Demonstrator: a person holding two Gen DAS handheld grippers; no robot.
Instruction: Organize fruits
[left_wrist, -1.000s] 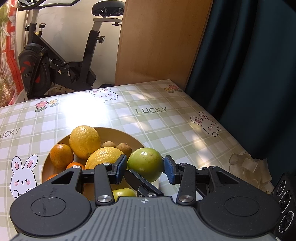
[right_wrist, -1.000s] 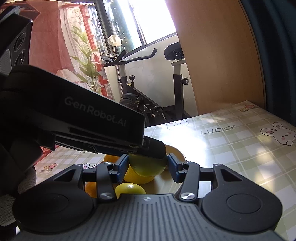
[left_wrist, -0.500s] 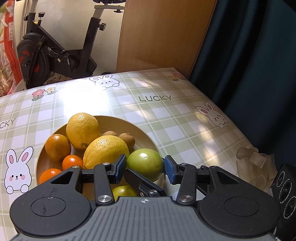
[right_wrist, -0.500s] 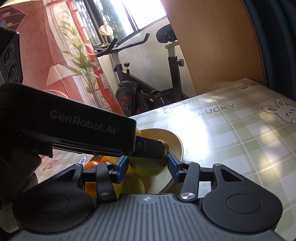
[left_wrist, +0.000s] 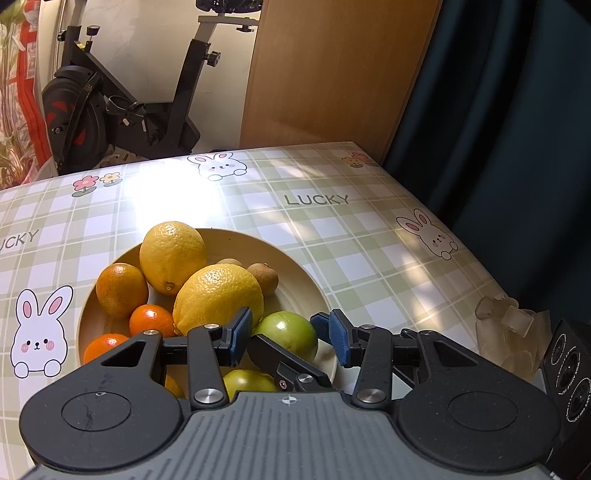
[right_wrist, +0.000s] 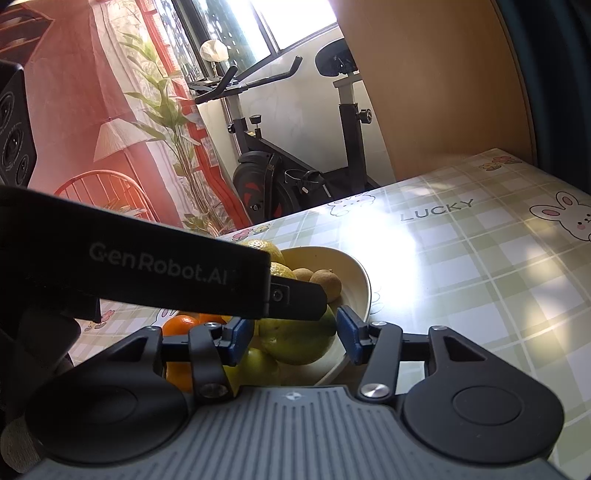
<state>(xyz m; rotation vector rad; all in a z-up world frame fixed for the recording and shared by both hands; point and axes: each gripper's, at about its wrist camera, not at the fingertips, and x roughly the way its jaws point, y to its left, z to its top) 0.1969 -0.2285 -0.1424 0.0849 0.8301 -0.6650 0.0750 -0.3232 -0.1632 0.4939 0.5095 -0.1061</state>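
Grippers: left gripper (left_wrist: 288, 334) and right gripper (right_wrist: 293, 334) bracket round green fruit (left_wrist: 286, 336) inside beige ceramic bowl (left_wrist: 306, 280) | right jaws opening, apparently releasing; left narrow, contact unclear.

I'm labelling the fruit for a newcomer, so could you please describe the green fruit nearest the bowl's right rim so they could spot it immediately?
Start at the checked tablecloth with the rabbits and find the beige bowl of fruit. At its near right side, just below the big yellow lemon, sits the green fruit. It is round, smooth and shiny green, unlike the pebbly yellow lemons and the small oranges.
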